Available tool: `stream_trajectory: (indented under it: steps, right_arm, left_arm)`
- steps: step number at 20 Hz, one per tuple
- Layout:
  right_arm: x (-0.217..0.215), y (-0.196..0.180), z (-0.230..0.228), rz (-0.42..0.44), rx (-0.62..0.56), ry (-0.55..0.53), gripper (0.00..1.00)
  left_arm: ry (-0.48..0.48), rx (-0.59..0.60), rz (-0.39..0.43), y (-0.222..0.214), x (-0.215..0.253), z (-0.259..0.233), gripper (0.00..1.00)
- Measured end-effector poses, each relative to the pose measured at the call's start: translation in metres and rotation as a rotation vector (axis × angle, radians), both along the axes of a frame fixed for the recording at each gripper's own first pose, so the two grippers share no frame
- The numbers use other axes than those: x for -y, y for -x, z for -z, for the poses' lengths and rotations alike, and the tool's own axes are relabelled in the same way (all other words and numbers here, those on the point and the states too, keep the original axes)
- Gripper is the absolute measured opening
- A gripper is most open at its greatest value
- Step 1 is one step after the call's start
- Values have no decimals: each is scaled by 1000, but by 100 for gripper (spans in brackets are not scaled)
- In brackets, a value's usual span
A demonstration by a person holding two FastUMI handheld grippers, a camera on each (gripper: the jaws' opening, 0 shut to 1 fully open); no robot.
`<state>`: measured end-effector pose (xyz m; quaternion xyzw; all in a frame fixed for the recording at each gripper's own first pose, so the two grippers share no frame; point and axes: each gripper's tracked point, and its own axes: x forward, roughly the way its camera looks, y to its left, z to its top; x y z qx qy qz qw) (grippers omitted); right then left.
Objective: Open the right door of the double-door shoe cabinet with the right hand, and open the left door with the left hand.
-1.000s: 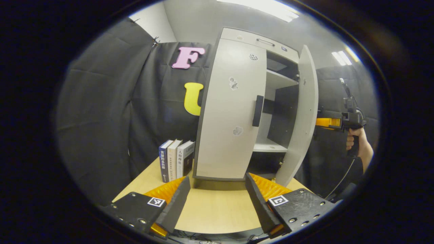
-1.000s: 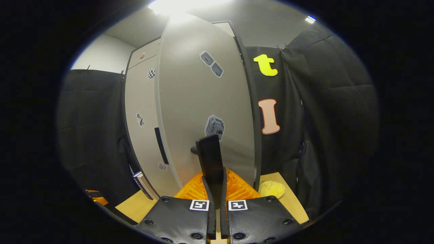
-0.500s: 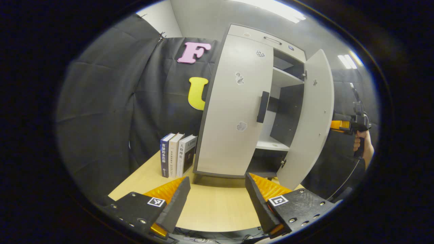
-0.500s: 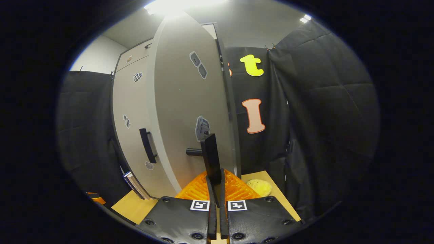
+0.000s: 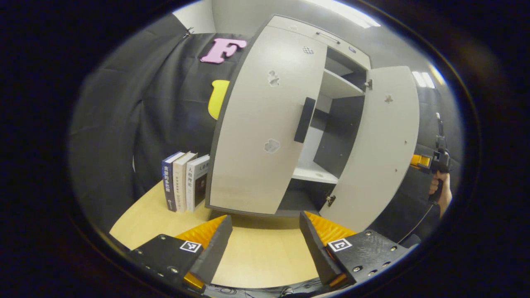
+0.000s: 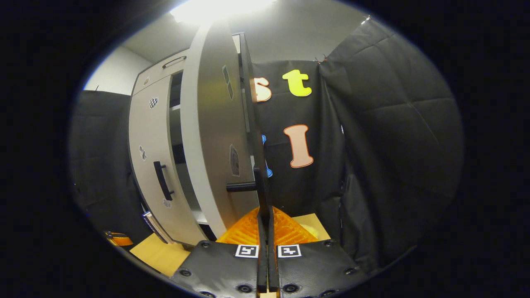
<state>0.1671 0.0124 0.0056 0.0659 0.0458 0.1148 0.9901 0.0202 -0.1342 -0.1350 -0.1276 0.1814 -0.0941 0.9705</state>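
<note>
Now the right gripper (image 6: pixel 263 215) is pinching the right door's handle (image 6: pixel 257 194) with fingers pressed flat on it, holding that right door (image 5: pixel 379 145) wide. Facing the closed left door (image 5: pixel 265 124), the left gripper (image 5: pixel 265 231) is waiting above the bench (image 5: pixel 256 256), fingers spread for its handle (image 5: pixel 304 120).

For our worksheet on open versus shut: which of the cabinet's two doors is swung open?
The right door, swung wide so the shelves show, its handle in the right tool. The left door sits shut.
</note>
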Motion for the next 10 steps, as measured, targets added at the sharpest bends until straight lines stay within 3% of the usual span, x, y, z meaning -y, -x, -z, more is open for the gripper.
stream_trajectory:
  steps: [1,2,4,10]
  right_arm:
    - [0,-1,1,-25,0,-21,0]
    - [1,-4,0,-49,5,-37,5]
    - [2,-3,2,-101,4,-58,5]
    - [1,-3,3,-222,8,-22,5]
  left_arm:
    - [-2,-1,6,-10,10,-1,94]
    - [-6,2,8,-19,18,-2,95]
    - [-27,-5,-4,-38,31,-2,94]
    - [-66,30,-134,-85,57,-31,94]
